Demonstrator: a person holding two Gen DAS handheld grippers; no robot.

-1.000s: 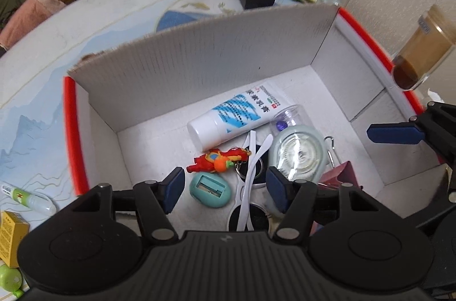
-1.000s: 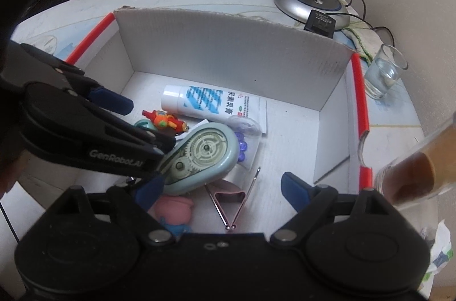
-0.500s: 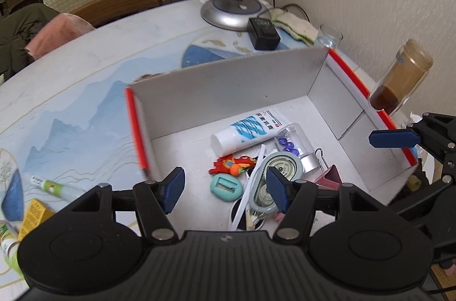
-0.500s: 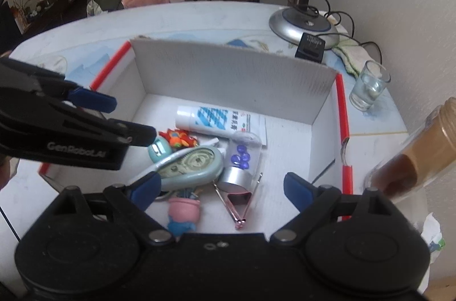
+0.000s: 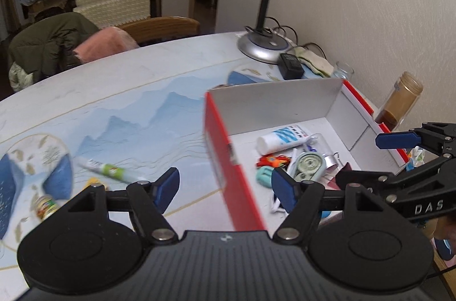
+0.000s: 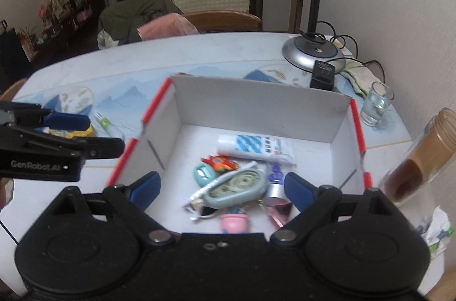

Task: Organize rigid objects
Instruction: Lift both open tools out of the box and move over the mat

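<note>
Left gripper [image 5: 225, 185]: jaws wide apart, empty, above the left wall of the box [image 5: 225, 155].
Right gripper [image 6: 221, 187]: jaws wide apart, empty, over the box's near edge.
Glue stick [image 5: 109, 168]: on the desk [image 5: 119, 90] left of the box, ahead-left of the left jaws, long axis crosswise to them; left gripper nearer, likely next pick.
Small jar [image 5: 45, 210]: left of the box, nearer than the glue stick.
Box contents: tube [image 6: 253, 148], tape dispenser [image 6: 236, 188], toy figure [image 6: 219, 163].
Obstacle: box wall only.
</note>
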